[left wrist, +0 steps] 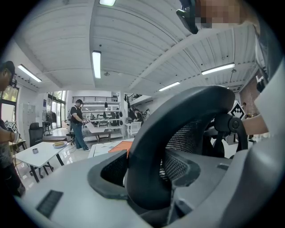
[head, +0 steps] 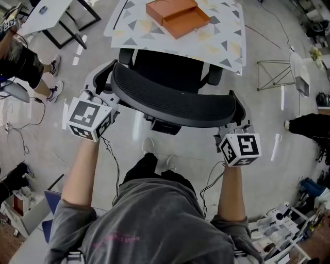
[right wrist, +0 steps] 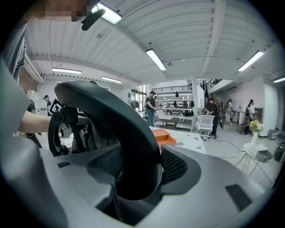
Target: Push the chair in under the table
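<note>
The black mesh office chair [head: 175, 100] stands at the near edge of the white tabletop with grey and tan triangles [head: 227, 46], its seat partly beneath. The left tongs [head: 107, 87] and right tongs [head: 233, 116] each pinch an end of its curved top rim. An uneven shove would likely swivel the chair, so an armrest [head: 214, 77] catches the tabletop edge. That jolt could shift the flat orange cardboard box [head: 178, 15] near the far edge. The tongs might also slide off the smooth rim.
</note>
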Demonstrator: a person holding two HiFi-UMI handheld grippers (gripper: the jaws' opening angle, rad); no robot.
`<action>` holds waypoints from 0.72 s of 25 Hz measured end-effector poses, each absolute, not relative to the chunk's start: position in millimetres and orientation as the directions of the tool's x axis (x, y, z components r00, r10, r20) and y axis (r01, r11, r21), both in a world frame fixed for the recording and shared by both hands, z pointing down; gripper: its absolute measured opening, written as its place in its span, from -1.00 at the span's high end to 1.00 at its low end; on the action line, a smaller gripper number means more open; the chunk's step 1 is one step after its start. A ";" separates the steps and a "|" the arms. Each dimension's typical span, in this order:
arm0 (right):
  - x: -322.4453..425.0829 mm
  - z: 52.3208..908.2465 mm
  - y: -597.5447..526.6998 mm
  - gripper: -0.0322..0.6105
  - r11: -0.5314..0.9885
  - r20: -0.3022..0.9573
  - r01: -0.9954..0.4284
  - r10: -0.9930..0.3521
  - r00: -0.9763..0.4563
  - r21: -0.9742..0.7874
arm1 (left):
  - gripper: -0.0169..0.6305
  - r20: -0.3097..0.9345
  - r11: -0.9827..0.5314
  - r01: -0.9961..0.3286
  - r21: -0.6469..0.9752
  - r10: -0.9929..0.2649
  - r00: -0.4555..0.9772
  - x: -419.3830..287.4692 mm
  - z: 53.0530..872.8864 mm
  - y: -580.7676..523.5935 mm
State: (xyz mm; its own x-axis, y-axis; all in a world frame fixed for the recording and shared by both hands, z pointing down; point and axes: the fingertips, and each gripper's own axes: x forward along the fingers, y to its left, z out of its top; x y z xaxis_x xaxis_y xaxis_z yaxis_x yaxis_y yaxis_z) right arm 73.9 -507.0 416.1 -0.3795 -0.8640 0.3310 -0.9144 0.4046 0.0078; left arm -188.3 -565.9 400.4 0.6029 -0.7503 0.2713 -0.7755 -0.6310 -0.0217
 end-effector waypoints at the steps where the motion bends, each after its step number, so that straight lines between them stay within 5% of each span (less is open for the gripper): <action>1: 74.2 416.1 -505.6 0.17 0.404 0.331 -0.915 -0.864 -0.378 0.008 | 0.21 0.272 -0.633 -0.774 -0.021 -0.748 0.605 -188.0 400.5 -564.8; 18: 78.2 404.1 -478.7 0.17 0.408 0.333 -0.912 -0.867 -0.370 0.048 | 0.17 0.312 -0.618 -0.782 -0.082 -0.761 0.569 -199.6 393.9 -535.6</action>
